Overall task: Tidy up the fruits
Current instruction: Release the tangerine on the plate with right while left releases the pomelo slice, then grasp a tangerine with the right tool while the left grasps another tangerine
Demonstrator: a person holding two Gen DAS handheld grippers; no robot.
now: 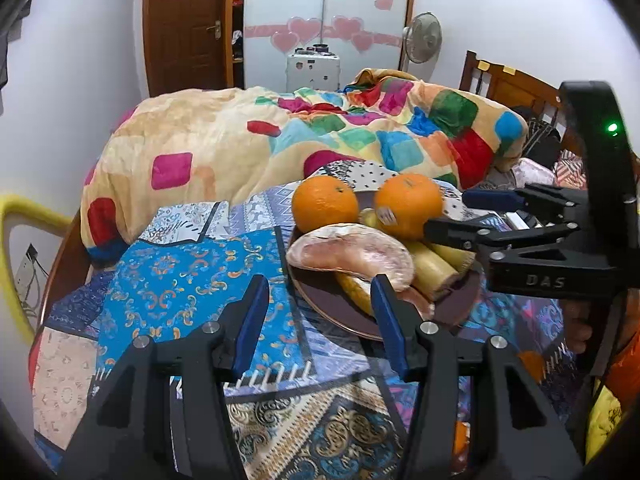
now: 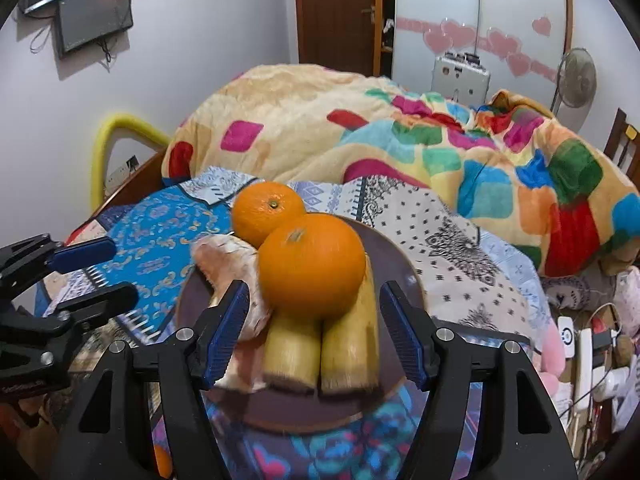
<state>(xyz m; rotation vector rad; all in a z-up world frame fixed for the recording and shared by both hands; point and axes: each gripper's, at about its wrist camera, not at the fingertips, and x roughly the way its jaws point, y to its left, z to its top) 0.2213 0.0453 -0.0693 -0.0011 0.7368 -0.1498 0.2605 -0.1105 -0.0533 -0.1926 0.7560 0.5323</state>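
Here the bed (image 1: 168,288) takes up most of the room, spread with a patterned blue patchwork cover, and a thick blanket (image 1: 256,140) of coloured squares is heaped across its far half. Behind it stand a brown wooden door (image 1: 184,24) and a white wardrobe (image 1: 324,8) stuck with pink hearts, with a standing fan (image 1: 422,38) to one side. On the patchwork cover sits a dark round plate (image 2: 394,254) that carries all the fruit. A large peeled pomelo segment (image 1: 352,256), pinkish and curved, lies on the plate's left part, with a second piece partly hidden under it. Two oranges rest at the back of the pile: the left orange (image 1: 324,204) stands apart by a small gap from the stickered orange (image 1: 408,204). Two short pale yellow cut stalks (image 2: 324,344), possibly sugarcane, lie side by side and touching, with the stickered orange sitting on top of them. The right gripper (image 2: 312,332) is held low over the near edge of the plate, its jaws spread on either side of the stalks and that orange, the pads pressing on nothing. The left gripper (image 1: 316,316) hovers just left of the plate's rim, its jaws spread and empty, one blue pad in front of the pomelo.
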